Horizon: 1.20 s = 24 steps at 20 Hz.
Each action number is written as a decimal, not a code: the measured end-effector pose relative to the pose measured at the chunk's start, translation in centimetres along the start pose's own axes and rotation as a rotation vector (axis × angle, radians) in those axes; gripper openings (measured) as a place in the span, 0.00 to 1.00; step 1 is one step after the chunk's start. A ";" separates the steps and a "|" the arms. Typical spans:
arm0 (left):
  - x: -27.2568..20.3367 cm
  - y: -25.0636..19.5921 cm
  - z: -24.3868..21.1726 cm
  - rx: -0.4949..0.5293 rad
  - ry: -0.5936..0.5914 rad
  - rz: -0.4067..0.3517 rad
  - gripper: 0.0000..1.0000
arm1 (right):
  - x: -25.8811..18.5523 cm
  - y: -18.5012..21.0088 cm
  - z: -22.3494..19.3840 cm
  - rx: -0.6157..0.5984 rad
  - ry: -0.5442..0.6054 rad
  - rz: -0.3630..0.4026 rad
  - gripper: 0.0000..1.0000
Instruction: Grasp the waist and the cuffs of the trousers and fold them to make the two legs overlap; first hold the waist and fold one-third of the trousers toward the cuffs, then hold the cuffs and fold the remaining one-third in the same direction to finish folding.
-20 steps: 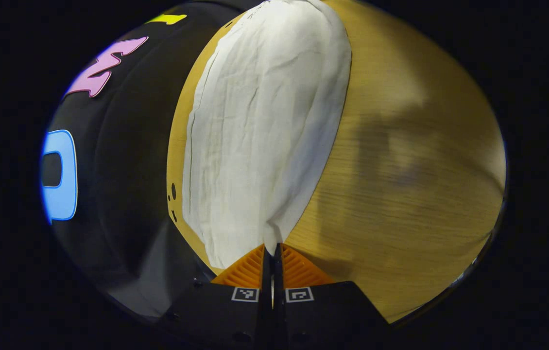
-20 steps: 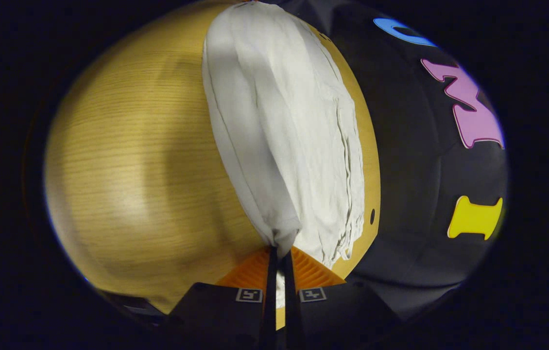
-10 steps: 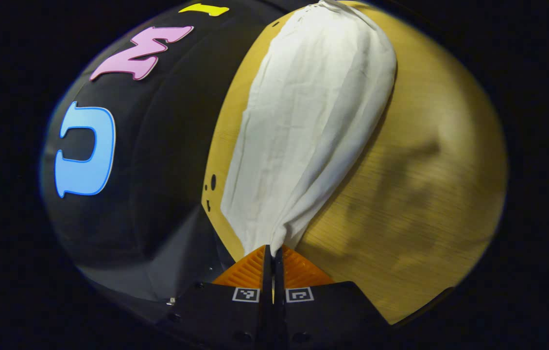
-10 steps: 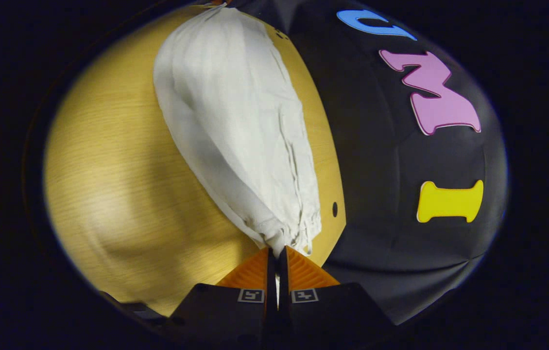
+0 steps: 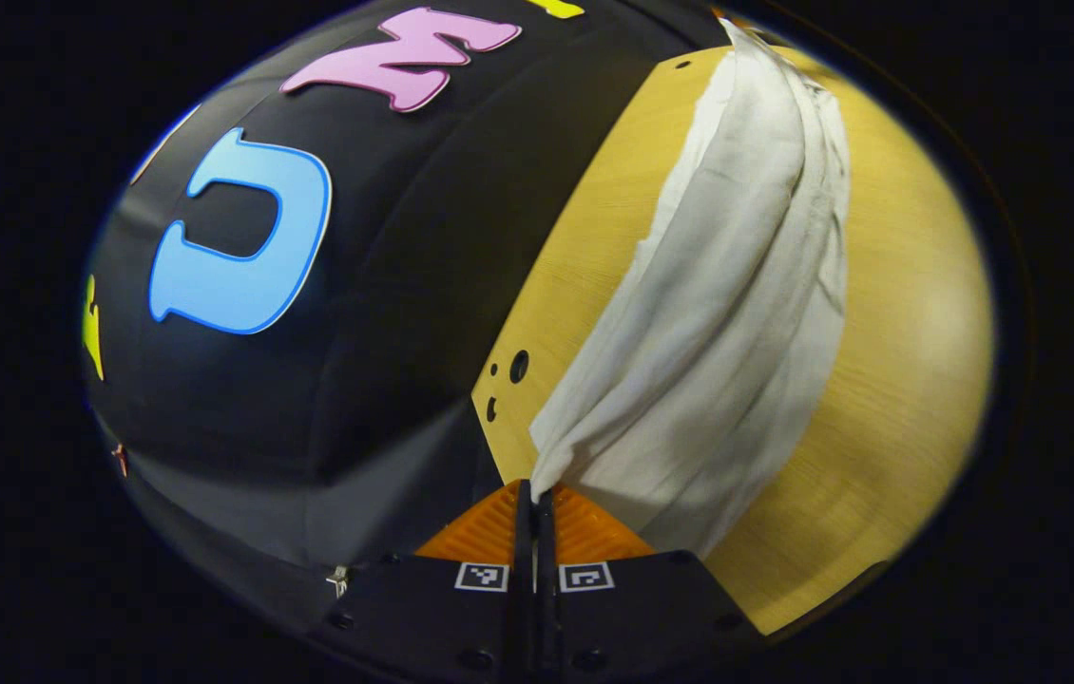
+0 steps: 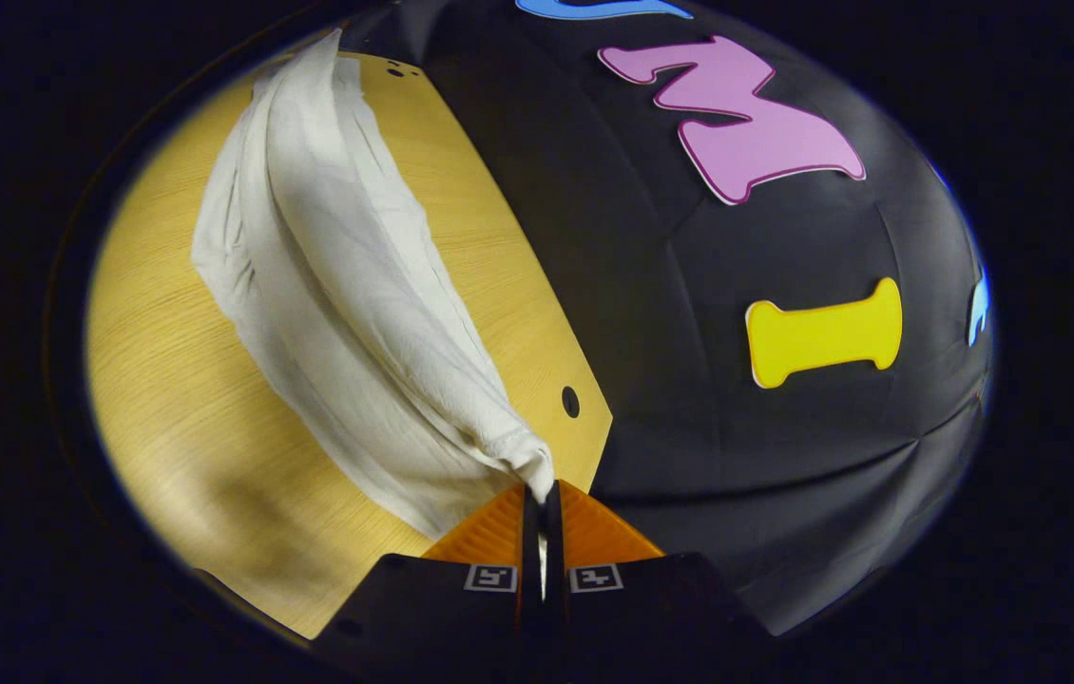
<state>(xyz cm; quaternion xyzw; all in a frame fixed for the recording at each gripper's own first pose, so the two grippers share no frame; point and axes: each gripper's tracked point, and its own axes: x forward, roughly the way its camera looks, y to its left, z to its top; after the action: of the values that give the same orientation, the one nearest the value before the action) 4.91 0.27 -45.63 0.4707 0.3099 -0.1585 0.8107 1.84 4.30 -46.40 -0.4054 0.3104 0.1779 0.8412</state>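
Note:
White trousers [image 5: 727,323] hang stretched over a wooden table [image 5: 898,380], lifted at both ends. In the left gripper view my left gripper [image 5: 533,494] is shut on one end of the cloth, which bunches at the fingertips and runs away to the upper right. In the right gripper view the trousers [image 6: 337,313] run from the upper left down to my right gripper [image 6: 542,496], shut on the other end. The cloth is gathered into long folds along its length. Which end is waist or cuffs I cannot tell.
The table's far edge [image 6: 508,247] meets the black booth wall [image 6: 737,408] close behind the trousers. Small round holes [image 5: 518,366] mark the tabletop near a corner. Bare wood [image 6: 176,418] lies on the near side of the cloth.
Both grippers have lifted and swung with the trousers held. The cloth, flat and wide a second ago, now hangs narrower and gathered in folds. More of the booth wall shows in both views.

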 end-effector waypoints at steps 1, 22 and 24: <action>0.8 0.0 0.3 -0.018 0.002 0.001 0.05 | 0.6 0.0 0.3 0.017 0.011 -0.003 0.05; 12.1 -6.0 -0.9 0.066 0.159 -0.144 0.06 | 10.5 6.7 -2.4 0.077 0.239 0.171 0.24; 12.3 -4.9 -0.7 0.101 0.153 -0.086 0.16 | 10.5 6.6 -2.6 0.076 0.244 0.163 0.35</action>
<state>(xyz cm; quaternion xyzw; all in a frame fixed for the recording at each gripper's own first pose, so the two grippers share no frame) 11.26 -1.16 -57.16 0.5082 0.3824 -0.1720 0.7523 5.06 6.75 -58.40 -0.3652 0.4488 0.1830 0.7948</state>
